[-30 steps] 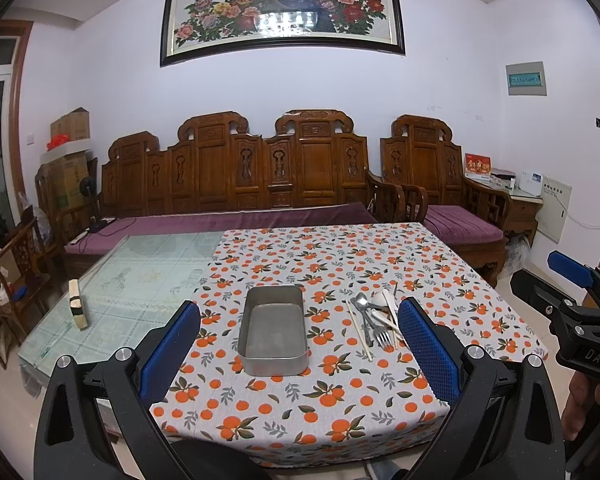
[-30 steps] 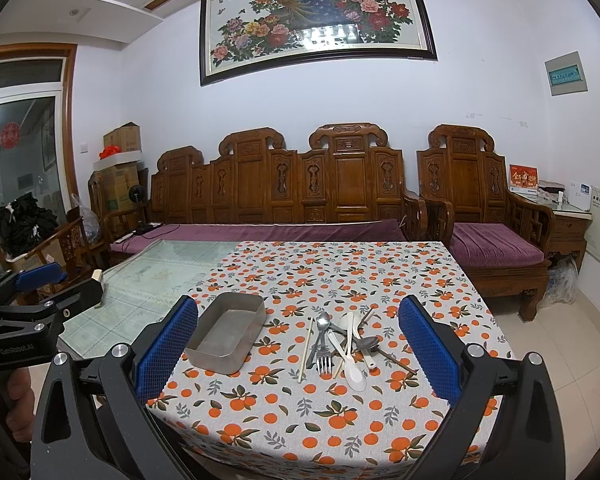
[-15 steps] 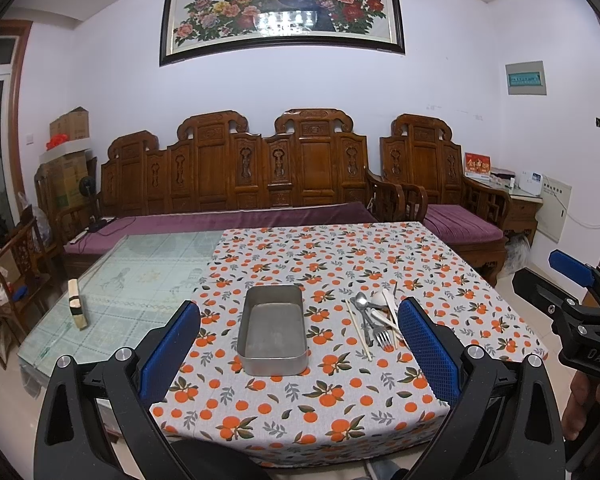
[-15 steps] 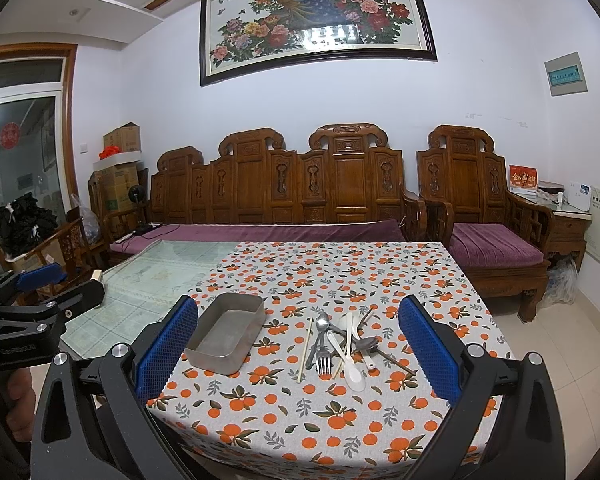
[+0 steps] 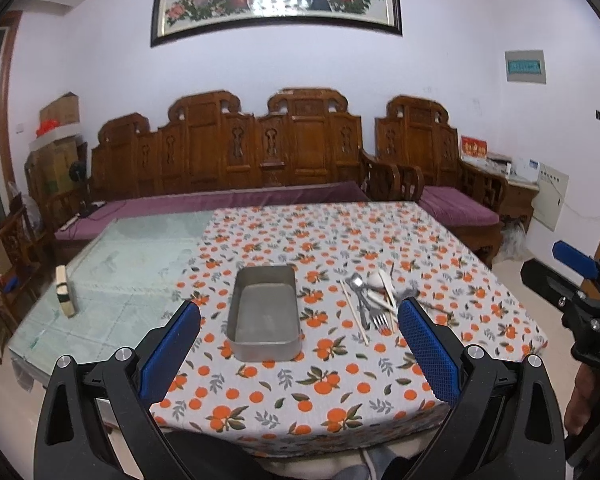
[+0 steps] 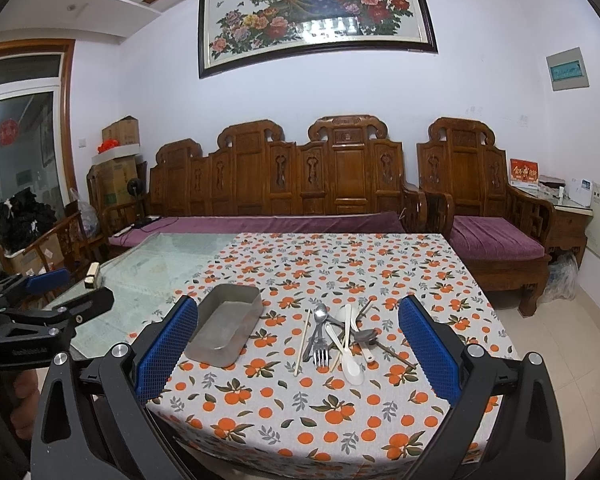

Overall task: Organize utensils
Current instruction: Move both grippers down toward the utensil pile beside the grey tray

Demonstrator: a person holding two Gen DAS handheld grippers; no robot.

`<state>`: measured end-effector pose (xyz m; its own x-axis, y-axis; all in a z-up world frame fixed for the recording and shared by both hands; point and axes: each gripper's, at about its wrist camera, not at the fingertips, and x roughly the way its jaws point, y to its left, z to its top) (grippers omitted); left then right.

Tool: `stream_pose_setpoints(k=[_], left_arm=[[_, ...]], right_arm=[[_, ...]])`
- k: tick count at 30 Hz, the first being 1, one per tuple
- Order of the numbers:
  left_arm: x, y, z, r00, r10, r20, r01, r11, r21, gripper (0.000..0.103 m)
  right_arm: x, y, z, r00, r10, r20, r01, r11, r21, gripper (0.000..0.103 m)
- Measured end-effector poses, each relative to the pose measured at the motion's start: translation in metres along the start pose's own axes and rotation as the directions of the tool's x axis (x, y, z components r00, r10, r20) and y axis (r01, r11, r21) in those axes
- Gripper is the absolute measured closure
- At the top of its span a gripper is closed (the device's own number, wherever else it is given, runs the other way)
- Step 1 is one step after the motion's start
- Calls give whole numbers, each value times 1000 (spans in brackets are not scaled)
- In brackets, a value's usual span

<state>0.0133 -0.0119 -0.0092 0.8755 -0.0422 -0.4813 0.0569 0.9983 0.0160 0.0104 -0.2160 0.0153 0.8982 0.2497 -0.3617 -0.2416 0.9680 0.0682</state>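
An empty metal tray [image 5: 265,312] sits on the orange-print tablecloth [image 5: 340,392]; it also shows in the right wrist view [image 6: 224,330]. To its right lies a pile of utensils [image 5: 376,300]: metal fork, spoons, white plastic spoons and chopsticks, seen too in the right wrist view [image 6: 338,338]. My left gripper [image 5: 300,344] is open and empty, in the air in front of the tray. My right gripper [image 6: 298,344] is open and empty, in the air in front of the pile. Each gripper appears at the other view's edge.
The table's left half is bare glass [image 5: 132,264] with a small block [image 5: 66,292] on it. A carved wooden sofa [image 5: 236,168] with purple cushions stands behind the table, and an armchair [image 6: 488,216] to the right.
The left wrist view has tilted down and drawn closer to the tray. The right wrist view has shifted only slightly. Both grippers stay open.
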Motion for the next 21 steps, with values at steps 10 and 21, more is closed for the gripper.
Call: stream_pose_setpoints(k=[10, 21], left_arm=[[55, -2, -13, 993, -52, -108, 54, 998, 19, 8], [117, -12, -11, 979, -106, -173, 116, 992, 50, 8]], right_arm=[[60, -21, -20, 997, 17, -75, -18, 1000, -12, 8], [153, -66, -42, 976, -5, -220, 4, 1000, -4, 27]])
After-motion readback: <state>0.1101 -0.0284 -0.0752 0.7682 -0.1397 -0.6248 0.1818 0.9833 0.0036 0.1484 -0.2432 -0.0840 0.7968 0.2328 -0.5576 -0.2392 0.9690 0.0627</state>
